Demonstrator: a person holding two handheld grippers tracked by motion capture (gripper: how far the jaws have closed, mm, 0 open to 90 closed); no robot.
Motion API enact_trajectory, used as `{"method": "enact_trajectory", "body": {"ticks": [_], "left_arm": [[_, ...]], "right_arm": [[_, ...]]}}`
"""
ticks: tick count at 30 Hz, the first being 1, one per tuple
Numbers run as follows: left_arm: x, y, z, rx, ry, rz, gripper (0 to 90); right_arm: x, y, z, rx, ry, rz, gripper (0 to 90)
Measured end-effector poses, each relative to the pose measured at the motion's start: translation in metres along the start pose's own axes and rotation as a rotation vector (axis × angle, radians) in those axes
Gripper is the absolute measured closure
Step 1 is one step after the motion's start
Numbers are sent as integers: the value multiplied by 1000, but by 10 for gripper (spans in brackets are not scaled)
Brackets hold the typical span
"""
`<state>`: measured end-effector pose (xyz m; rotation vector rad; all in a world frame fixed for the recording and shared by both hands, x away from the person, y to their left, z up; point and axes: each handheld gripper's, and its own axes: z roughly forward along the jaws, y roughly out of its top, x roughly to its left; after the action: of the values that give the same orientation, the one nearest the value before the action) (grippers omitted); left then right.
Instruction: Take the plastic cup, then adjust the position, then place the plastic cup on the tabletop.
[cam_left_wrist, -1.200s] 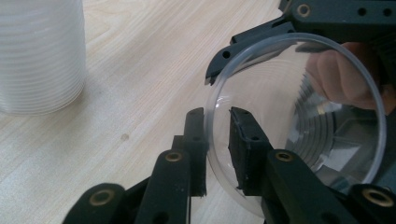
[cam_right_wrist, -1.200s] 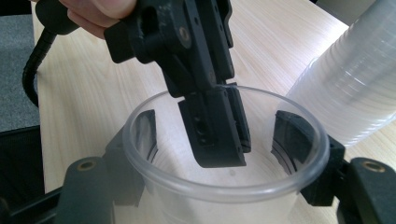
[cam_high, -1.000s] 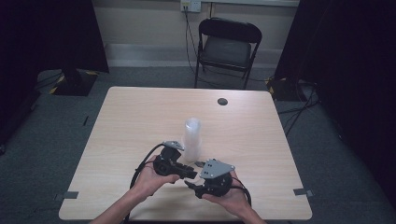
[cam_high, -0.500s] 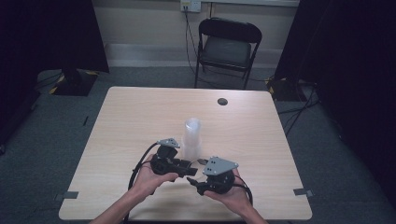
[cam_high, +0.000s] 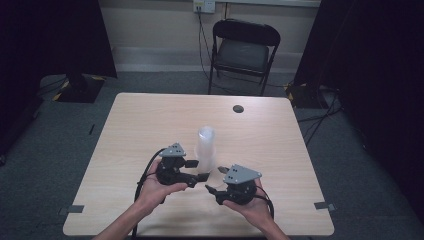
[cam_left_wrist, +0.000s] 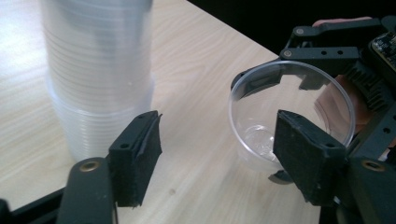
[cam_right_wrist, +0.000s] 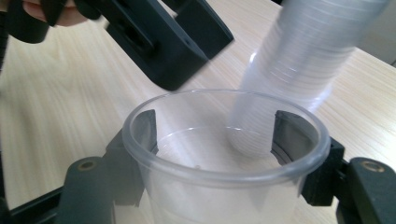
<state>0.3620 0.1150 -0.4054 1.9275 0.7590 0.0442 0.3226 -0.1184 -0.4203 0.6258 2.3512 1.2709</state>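
A tall stack of clear plastic cups (cam_high: 205, 145) stands upright at the table's middle; in the left gripper view the stack (cam_left_wrist: 98, 70) rises at the left. My right gripper (cam_right_wrist: 215, 135) is shut on a single clear cup (cam_right_wrist: 219, 154), one jaw against each side of its wall. My left gripper (cam_left_wrist: 219, 154) faces that cup (cam_left_wrist: 289, 116), and its jaws have just been opening. Its pads (cam_left_wrist: 137, 156) touch nothing. In the high view, the left gripper (cam_high: 198, 170) and the right gripper (cam_high: 216, 181) point at each other in front of the stack.
The light wooden table (cam_high: 150, 125) carries a small black round piece (cam_high: 238, 108) near its far edge. A black folding chair (cam_high: 245, 50) stands behind the table. Dark curtains hang at both sides of the room.
The left gripper's jaws have spread apart. Both hands have stayed almost where they were, and the stack has not moved.
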Motion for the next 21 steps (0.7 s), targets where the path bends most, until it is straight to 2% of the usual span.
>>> {"method": "enact_trajectory", "body": {"ticks": [3,5,7,8,13,21], "left_arm": [[2,0,-1,-13,10,-3,308],[4,0,-1,-8,5,-21,308],[4,-1,-1,-7,27,-13,308],[4,-1,-1,-12,24,-13,308],[5,-1,-3,-17,33,-5,295],[10,-2,-3,-15,47,-3,286]], "right_arm": [[-4,-1,-1,5,-18,13,311],[-7,-2,-2,7,-29,23,311],[-10,-3,-2,23,-63,43,312],[-12,-4,-2,25,-71,52,312],[-23,-7,-6,15,-90,101,313],[-36,-7,-13,0,-146,139,313]]}}
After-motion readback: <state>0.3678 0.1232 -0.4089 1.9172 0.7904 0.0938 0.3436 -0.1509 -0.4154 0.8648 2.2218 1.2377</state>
